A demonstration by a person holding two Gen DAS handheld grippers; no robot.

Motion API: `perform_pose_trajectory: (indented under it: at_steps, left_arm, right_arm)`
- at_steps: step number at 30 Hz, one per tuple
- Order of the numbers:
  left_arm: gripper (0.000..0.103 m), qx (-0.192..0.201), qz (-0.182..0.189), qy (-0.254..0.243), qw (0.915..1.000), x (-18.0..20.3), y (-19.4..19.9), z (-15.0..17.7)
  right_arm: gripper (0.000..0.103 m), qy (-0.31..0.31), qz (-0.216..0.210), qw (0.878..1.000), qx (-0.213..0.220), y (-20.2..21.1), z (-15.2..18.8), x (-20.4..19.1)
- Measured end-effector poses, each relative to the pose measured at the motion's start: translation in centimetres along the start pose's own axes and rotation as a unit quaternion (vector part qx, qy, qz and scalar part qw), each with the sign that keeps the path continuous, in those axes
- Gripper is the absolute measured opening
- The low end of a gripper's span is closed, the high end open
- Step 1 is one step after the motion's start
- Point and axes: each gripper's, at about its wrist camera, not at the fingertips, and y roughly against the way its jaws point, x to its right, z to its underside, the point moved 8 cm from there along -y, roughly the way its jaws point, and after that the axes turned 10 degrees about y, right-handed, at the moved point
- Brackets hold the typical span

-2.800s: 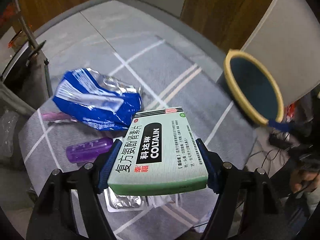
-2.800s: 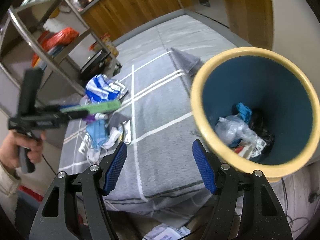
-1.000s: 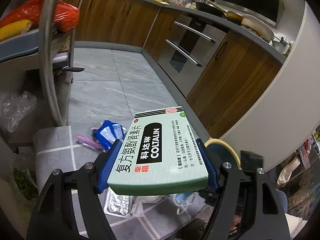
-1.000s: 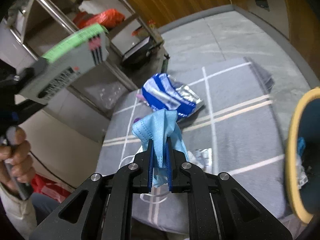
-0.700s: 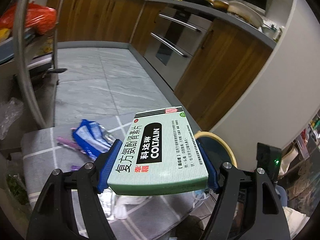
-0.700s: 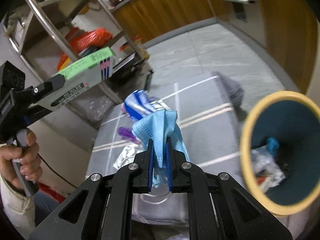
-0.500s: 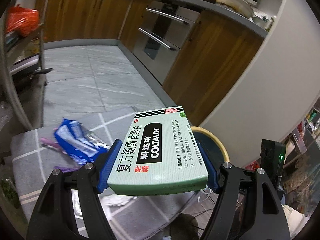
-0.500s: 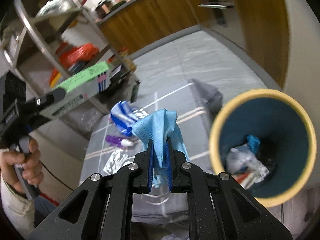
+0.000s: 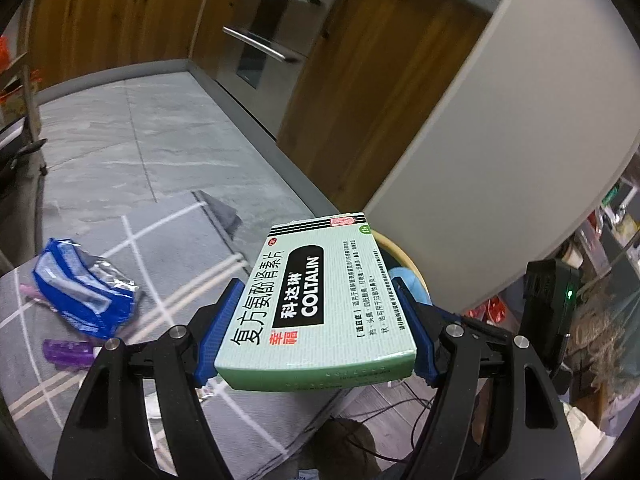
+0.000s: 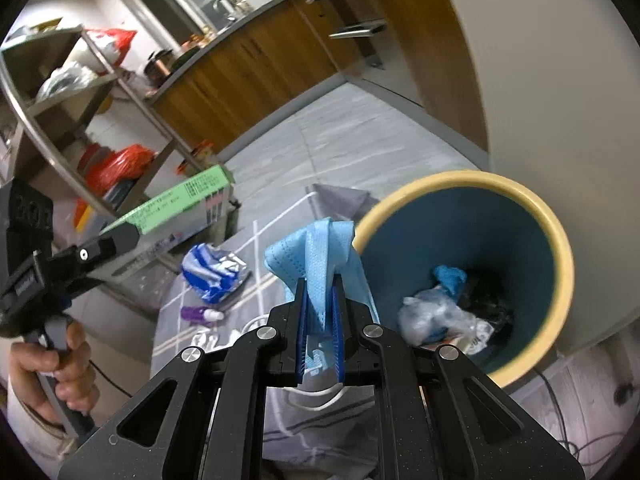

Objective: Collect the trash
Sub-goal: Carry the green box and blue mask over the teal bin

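My left gripper (image 9: 314, 318) is shut on a green COLTALIN medicine box (image 9: 316, 300) and holds it in the air above the grey mat, near the bin whose yellow rim (image 9: 402, 254) peeks out behind the box. In the right wrist view the same box (image 10: 180, 204) shows at the left. My right gripper (image 10: 320, 308) is shut on a light blue face mask (image 10: 320, 256), held beside the rim of the blue bin (image 10: 520, 232), which holds crumpled trash (image 10: 436, 312).
On the grey checked mat (image 9: 160, 240) lie a blue foil bag (image 9: 76, 286), a purple tube (image 9: 68, 354) and a blister pack (image 10: 204, 338). Wooden kitchen cabinets (image 9: 160, 28) stand behind, a metal shelf rack (image 10: 80, 92) to the left, and cables (image 9: 400, 432) on the floor.
Both grippers have swung toward the bin. The mask now hangs right at the bin's rim, and the bin fills more of the right wrist view. The box stays gripped.
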Motion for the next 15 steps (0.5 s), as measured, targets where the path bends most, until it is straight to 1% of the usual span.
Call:
perform_pose_trajectory:
  at_steps: [8,15]
  left_arm:
    - [0.072,-0.043,0.0,-0.02,0.9989,2.6,-4.6,1.8]
    - [0.072,-0.082,-0.019,-0.041,0.9956,3.8,-9.0,3.8]
  right_arm:
    - [0.012,-0.034,0.02,0.999,0.0,0.8,0.8,3.9]
    - [0.012,-0.056,0.035,0.998,-0.009,0.7,1.6,6.1]
